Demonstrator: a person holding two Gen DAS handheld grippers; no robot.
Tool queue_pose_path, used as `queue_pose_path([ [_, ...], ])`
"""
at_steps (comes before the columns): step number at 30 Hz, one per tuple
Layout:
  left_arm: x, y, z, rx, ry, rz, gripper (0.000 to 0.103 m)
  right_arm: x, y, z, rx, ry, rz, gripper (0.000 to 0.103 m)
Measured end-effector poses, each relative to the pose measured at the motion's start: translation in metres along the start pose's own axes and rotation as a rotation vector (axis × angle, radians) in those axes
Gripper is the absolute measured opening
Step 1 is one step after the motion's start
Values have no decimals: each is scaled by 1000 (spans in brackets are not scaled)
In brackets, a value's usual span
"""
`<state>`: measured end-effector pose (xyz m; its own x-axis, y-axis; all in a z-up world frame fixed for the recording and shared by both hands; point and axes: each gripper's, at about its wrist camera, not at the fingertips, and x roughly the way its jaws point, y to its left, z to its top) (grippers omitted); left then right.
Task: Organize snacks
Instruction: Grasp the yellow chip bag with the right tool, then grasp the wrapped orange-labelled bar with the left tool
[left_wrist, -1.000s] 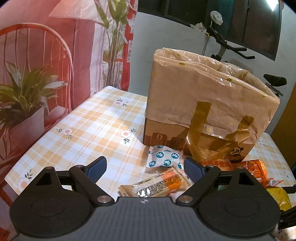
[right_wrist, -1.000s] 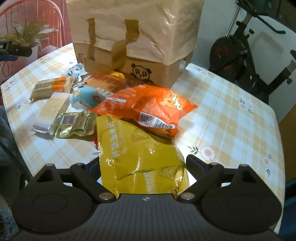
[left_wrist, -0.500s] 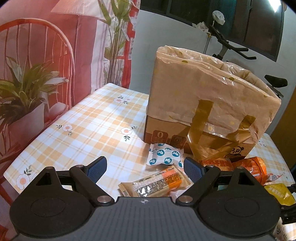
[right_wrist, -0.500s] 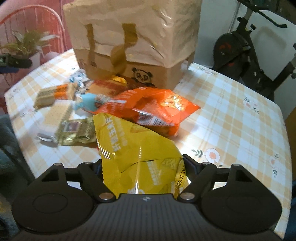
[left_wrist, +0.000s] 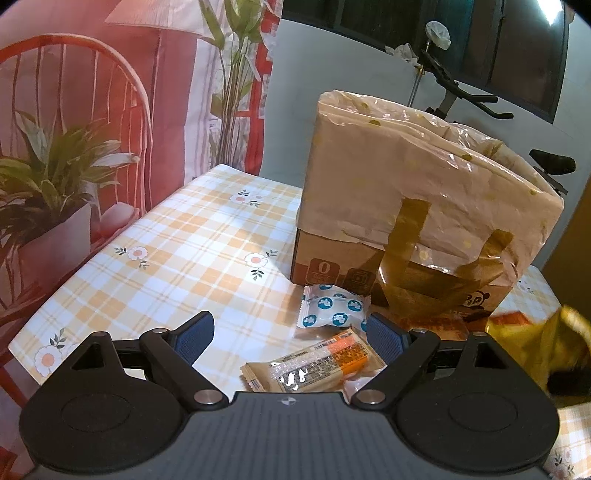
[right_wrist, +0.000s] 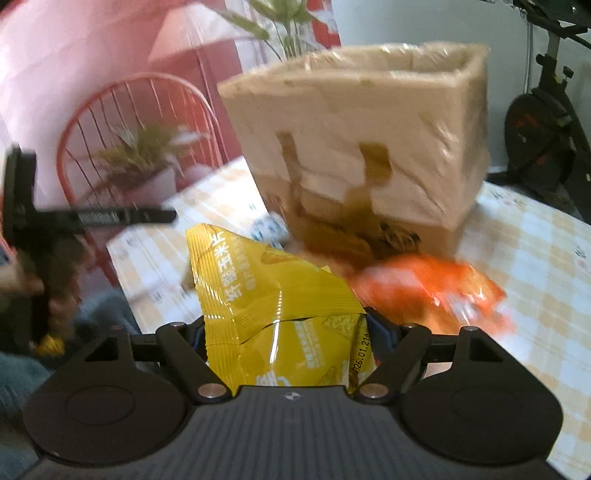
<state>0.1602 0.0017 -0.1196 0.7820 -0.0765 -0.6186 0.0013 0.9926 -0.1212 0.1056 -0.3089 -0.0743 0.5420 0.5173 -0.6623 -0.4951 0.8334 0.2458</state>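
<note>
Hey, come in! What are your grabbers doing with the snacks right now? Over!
Right gripper clamped on yellow snack bag, off the table. Left gripper open, empty, over wrapped bars. Lined box ahead, open top, nothing blocking.

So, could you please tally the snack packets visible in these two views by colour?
Yellow: 1, the yellow bag in the right gripper
Orange: 1, the orange bag
White with blue dots: 1, the dotted packet
Tan and orange: 1, the cracker pack
Total: 4
</note>
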Motion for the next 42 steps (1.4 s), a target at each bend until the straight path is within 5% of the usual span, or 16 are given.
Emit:
queue_pose_path([
  [6, 16, 16, 20, 10, 2, -46, 88, -1, 2, 27, 20, -120, -4, 80],
  [12, 62, 1, 11, 174, 99, -96, 76, 11, 1, 33, 52, -139, -103, 80],
  [16, 86, -13, -1, 255, 170, -194, 77, 10, -2, 25, 84, -143, -139, 80],
  [21, 104, -29, -10, 376, 197, -181, 78, 5, -4, 17, 116, -149, -163, 80],
  [32, 107, -13, -19, 332, 237, -251, 76, 6, -8, 12, 140, -138, -159, 80],
  [38, 99, -5, -26, 291, 229, -172, 56, 8, -8, 12, 145, -134, -158, 80],
  [42, 92, 8, -27, 164, 231, -80, 56, 8, -10, 11, 150, -134, -161, 80],
])
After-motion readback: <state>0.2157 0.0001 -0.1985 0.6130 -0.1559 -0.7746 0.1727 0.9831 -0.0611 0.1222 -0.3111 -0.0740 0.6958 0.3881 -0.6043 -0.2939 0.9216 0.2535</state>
